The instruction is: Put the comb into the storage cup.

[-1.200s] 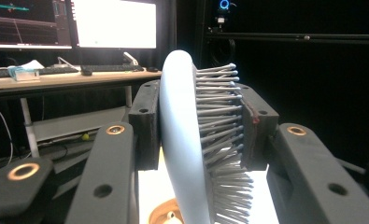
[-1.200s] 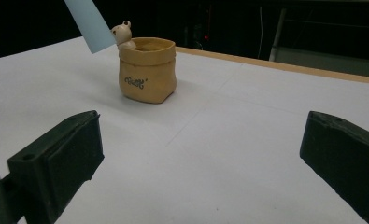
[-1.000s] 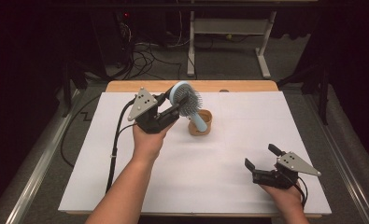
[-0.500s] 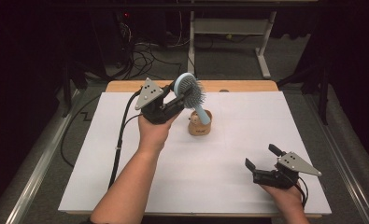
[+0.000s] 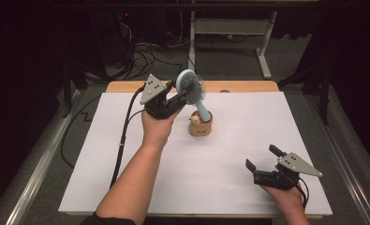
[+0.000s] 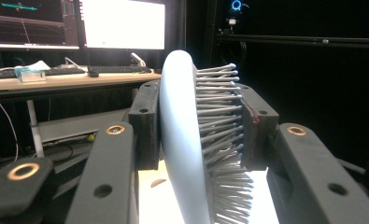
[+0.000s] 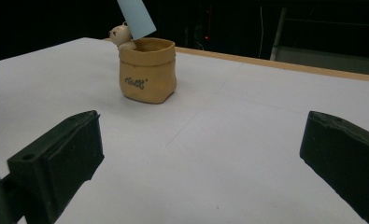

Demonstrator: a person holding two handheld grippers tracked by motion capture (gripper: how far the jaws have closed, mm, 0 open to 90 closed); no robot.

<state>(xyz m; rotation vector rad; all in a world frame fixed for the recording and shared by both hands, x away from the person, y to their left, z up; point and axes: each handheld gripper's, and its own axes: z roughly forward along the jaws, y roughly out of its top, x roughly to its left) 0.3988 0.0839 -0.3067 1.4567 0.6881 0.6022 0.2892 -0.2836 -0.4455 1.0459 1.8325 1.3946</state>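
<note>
Left gripper [image 6: 200,126]: both black jaws clamped on the head of a pale blue plastic hairbrush [image 6: 180,140]. Left pad sits flat against the smooth curved back; right pad presses on the tips of the grey metal pins [image 6: 219,116]. Brush head stands roughly upright, top rising above the pads, pins pointing right. White table surface [image 6: 149,205] below. Background: wooden desk [image 6: 56,80] with a keyboard [image 6: 112,69] and two monitors [image 6: 124,23], right side dark.

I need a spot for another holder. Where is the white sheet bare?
Bare: the stretch between the tan pot and the right gripper, and the near-left corner beside the forearm. Crowded: around the pot, where the left gripper holds the blue hairbrush with its handle inside.
</note>
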